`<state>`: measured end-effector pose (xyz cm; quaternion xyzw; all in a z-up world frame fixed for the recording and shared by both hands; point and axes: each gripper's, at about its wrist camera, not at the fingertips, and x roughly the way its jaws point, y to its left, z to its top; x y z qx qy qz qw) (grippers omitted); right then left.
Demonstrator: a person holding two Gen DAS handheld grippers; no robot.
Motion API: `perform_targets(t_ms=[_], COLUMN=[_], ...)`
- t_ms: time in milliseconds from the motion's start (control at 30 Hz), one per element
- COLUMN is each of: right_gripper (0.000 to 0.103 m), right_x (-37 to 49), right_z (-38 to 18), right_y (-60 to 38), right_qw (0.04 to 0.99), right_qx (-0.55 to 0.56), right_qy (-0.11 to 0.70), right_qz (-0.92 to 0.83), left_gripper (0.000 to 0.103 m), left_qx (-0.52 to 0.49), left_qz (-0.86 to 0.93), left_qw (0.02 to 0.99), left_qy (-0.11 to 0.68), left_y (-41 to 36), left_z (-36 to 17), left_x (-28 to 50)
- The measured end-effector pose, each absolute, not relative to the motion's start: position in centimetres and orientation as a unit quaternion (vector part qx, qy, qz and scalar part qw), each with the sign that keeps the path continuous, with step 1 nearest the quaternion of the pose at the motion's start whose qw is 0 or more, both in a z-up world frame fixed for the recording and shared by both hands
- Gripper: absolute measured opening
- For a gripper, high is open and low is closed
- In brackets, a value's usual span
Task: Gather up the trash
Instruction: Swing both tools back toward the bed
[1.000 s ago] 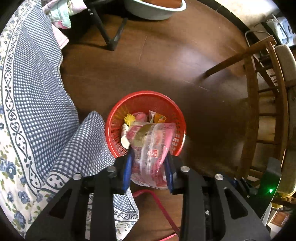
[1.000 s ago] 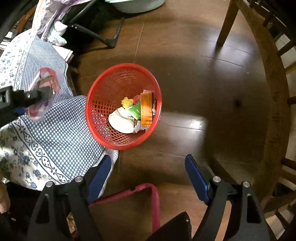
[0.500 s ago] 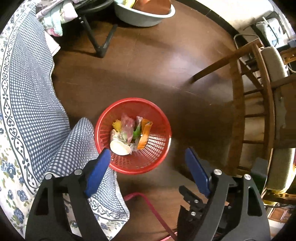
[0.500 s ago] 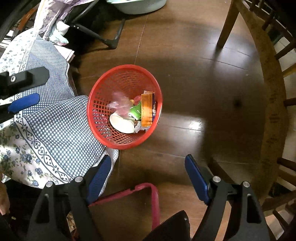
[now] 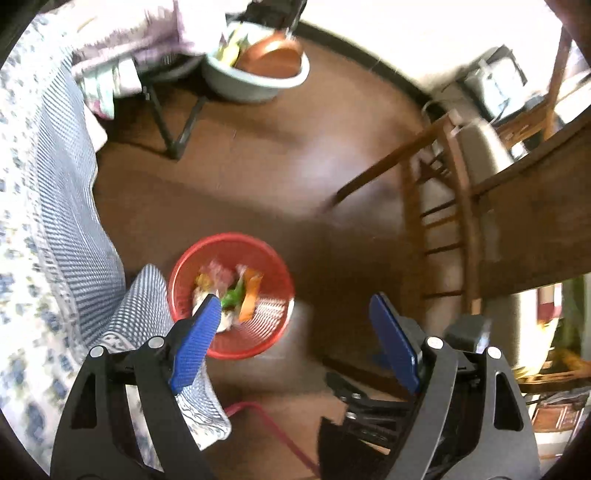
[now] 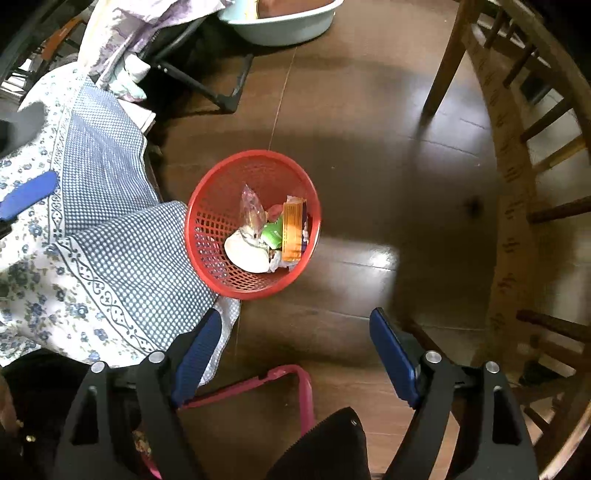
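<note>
A red mesh basket (image 5: pixel 275 269) (image 6: pixel 214 229) stands on the dark wooden floor. It holds trash: a clear pink plastic bag (image 6: pixel 251 210), a white round piece (image 6: pixel 245 253), a green wrapper (image 6: pixel 272 232) and an orange packet (image 6: pixel 293 230). My left gripper (image 5: pixel 295 306) is open and empty, high above the basket; its view is blurred. My right gripper (image 6: pixel 293 325) is open and empty, above the floor just in front of the basket. A blue pad of the left gripper (image 6: pixel 27 194) shows at the left edge of the right wrist view.
A blue-and-white tablecloth (image 6: pixel 103 236) (image 5: pixel 51 206) hangs beside the basket on the left. A wooden chair (image 5: pixel 443 206) (image 6: pixel 517 155) stands on the right. A pale basin (image 5: pixel 258 74) (image 6: pixel 280 22) and black folding legs (image 6: pixel 207 85) are farther back. A pink frame (image 6: pixel 291 380) lies near me.
My left gripper opened and let go of the pink plastic bag, which now lies in the basket. The left gripper has risen and pulled back. The right gripper has hardly moved.
</note>
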<state>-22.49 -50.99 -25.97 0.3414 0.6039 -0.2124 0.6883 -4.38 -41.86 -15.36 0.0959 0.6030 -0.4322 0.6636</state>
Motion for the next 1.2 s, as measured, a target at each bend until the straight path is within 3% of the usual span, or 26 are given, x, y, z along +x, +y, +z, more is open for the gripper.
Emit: perform_targets(t_ms=[333,567,900,1200], right_gripper=[0.084,0.087,0.089,0.092], right_x=[-19.4,-12.3,3.5,14.5], right_z=[-16.8,-7.9,-1.0,-1.8], right_y=[-47.6,-40.0,-24.6,-16.8], right_qw=[0.756,0.837,0.885,0.902], right_qx=[0.275,0.199,0.108,0.11], right_qy=[0.56,0.499,0.45,0.41], right_qz=[-0.196,-0.103,0.052,0.078], left_gripper=[0.089,0.093,0.094,0.094], left_qx=[0.04,0.064,-0.033,-0.029], left_qz=[-0.407,-0.239,-0.045,0.004], left_qw=[0.788,0.895,0.933,0.941], left_qy=[0.46,0.372,0.356,0.338], left_y=[-31.6,-18.2,-1.3,2.5], left_z=[-1.7,3.5,2.4,2.3], left_x=[-1.5,7.6,17.5,18.6])
